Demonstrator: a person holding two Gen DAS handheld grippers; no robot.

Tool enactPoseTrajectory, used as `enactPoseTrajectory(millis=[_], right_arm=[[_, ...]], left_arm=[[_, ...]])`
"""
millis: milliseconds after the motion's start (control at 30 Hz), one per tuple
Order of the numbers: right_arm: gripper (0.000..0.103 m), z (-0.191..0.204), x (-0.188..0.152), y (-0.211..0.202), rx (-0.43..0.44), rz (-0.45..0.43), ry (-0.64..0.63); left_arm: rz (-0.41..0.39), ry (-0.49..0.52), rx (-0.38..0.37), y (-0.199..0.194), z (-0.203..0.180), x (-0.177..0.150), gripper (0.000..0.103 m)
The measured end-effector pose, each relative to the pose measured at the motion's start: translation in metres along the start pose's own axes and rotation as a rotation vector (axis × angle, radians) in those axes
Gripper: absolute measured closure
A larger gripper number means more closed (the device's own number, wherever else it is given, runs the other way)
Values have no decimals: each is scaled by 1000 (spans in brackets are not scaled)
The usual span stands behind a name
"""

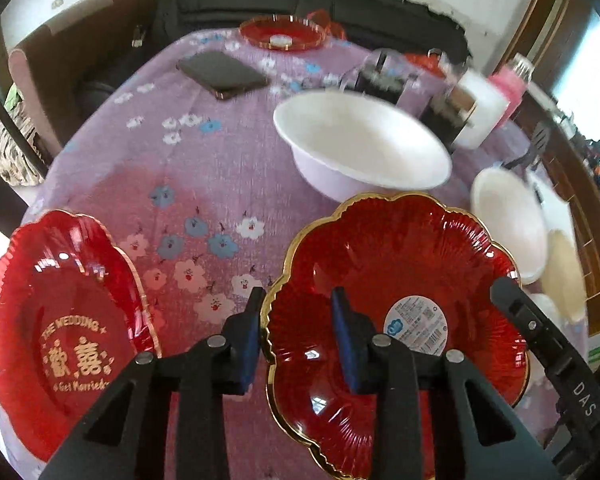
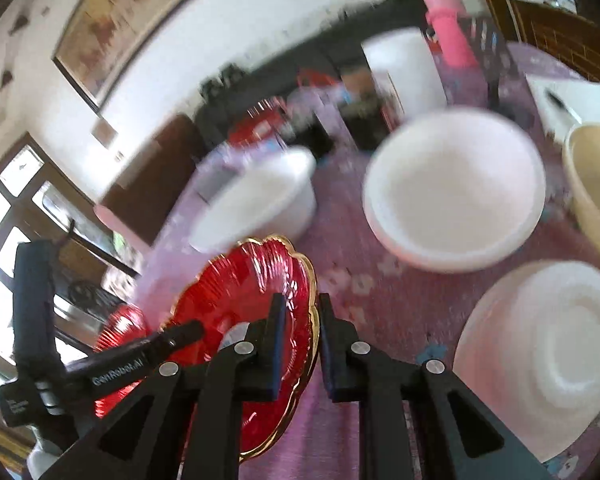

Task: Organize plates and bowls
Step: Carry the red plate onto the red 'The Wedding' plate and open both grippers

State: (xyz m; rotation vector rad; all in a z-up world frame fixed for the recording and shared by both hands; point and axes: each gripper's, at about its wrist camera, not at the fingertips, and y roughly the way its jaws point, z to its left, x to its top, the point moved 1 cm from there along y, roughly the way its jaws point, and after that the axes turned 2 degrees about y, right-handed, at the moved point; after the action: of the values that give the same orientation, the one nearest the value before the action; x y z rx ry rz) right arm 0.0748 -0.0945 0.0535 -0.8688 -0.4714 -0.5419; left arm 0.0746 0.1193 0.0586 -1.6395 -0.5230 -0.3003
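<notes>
A red gold-rimmed scalloped plate point(image 1: 400, 280) with a round white sticker is held tilted above the purple tablecloth. My left gripper point(image 1: 296, 336) straddles its left rim, one finger outside and one inside, with a gap at the rim. My right gripper point(image 2: 300, 340) straddles the same plate's point(image 2: 236, 292) opposite rim, its jaws close around it. A second red plate point(image 1: 60, 320) with gold wedding lettering lies at the left. A white bowl point(image 1: 360, 144) sits behind. A white bowl point(image 2: 456, 188), an upside-down white bowl point(image 2: 548, 352) and a cream bowl point(image 2: 596, 184) are at the right.
A black phone point(image 1: 224, 74) and a third red plate point(image 1: 284, 32) lie at the far side of the table point(image 1: 204, 168). A pink bottle point(image 1: 514, 84), a white box point(image 1: 480, 108) and dark containers stand at the back right. A dark sofa is behind.
</notes>
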Motion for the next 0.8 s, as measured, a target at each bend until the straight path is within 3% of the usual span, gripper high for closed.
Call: enactPoseTrajectory(millis=[167, 300, 567, 800], right_arm=[[86, 42, -1, -29, 32, -86, -76], [86, 78, -7, -33, 62, -66, -134], [86, 154, -44, 13, 132, 109, -225], [86, 188, -79, 77, 95, 254, -275]], left_arm=[[-79, -58, -35, -44, 17, -1, 71], [-130, -118, -37, -70, 47, -2, 71], [-204, -260, 21, -110, 140, -30, 71], [-171, -339, 84, -87, 200, -47, 71]])
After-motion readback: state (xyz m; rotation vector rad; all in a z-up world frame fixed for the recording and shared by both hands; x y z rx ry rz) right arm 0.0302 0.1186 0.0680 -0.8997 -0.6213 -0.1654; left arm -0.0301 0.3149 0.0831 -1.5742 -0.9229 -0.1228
